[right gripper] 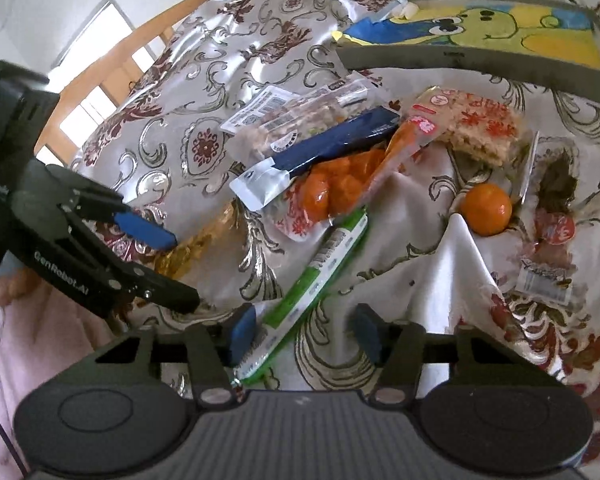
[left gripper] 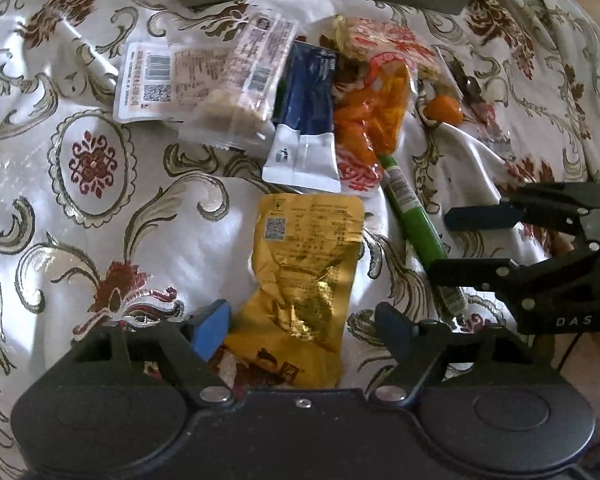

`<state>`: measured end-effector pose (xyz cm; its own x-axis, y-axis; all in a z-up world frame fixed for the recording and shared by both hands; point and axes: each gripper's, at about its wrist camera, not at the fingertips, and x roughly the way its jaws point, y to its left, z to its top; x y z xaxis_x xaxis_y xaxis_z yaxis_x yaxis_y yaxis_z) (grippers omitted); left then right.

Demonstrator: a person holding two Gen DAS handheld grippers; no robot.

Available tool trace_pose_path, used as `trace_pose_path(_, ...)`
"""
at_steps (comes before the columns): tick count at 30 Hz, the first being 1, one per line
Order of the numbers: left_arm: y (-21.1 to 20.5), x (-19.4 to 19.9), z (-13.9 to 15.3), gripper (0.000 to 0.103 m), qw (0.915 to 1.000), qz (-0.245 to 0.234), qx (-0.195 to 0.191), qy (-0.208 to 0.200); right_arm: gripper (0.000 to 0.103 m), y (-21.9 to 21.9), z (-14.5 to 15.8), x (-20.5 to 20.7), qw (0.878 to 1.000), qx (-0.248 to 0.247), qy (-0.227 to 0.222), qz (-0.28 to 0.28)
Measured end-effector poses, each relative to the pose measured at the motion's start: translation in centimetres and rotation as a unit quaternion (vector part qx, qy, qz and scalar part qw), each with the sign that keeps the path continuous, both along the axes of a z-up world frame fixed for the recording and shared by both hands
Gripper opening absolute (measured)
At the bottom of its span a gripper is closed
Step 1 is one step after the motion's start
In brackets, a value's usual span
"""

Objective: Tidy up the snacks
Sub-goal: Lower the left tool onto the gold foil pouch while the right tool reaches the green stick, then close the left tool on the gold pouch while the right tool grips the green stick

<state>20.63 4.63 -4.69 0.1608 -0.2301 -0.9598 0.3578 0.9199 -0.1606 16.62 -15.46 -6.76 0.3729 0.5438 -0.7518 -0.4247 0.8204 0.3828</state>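
Several snacks lie in a loose pile on a patterned cloth. My left gripper (left gripper: 302, 326) is open, its fingers on either side of a gold foil pouch (left gripper: 306, 276). My right gripper (right gripper: 306, 334) is open over the near end of a green stick pack (right gripper: 312, 284), which also shows in the left wrist view (left gripper: 414, 220). Behind lie a navy-and-white sachet (left gripper: 306, 120), a clear bag of orange pieces (left gripper: 374, 120), pale barcode packets (left gripper: 188, 80), a rice cracker pack (right gripper: 476, 124) and a loose orange sweet (right gripper: 486, 209).
A grey tray with a cartoon picture (right gripper: 480, 62) stands behind the pile. A small red-labelled packet (right gripper: 552, 248) lies at the right. The cloth (left gripper: 80, 160) is rumpled, with a raised fold near the orange sweet. A wooden edge (right gripper: 112, 68) runs along the far left.
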Motion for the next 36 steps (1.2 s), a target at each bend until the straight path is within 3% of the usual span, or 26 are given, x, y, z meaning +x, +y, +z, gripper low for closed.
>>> trace_pose_path(3,0.6,0.1,-0.1,0.065,0.9997,0.024,-0.003,-0.001,0.056,0.4,-0.3,0.4,1.000,0.000,0.003,0.000)
trace_pose_path(10,1.0,-0.2,0.0,0.059,0.9985,0.051,-0.012,-0.014,0.058,1.7,-1.0,0.1,1.000,-0.026,-0.007,0.014)
trace_pose_path(16,0.6,-0.6,0.2,0.054,0.9982,0.047,-0.019,-0.032,0.044,2.5,-0.8,-0.8,0.999,-0.038,-0.028,0.021)
trace_pose_path(24,0.8,-1.3,0.9,0.049,0.9957,0.057,-0.038,-0.063,0.029,0.8,-1.2,-0.4,0.999,0.009,0.016,-0.031)
trace_pose_path(26,0.8,-1.7,1.4,0.038,0.9943,0.051,-0.050,-0.080,0.027,0.1,-1.2,-0.5,0.998,0.025,0.027,-0.042)
trace_pose_path(30,0.8,-2.3,2.0,0.038,0.9916,0.047,-0.071,-0.097,0.026,-0.8,-1.2,-1.1,0.996,0.056,0.046,-0.047)
trace_pose_path(36,1.1,-2.3,2.0,0.034,0.9900,0.061,-0.078,-0.101,0.025,-0.8,-0.5,-1.8,0.996,0.066,0.037,-0.048)
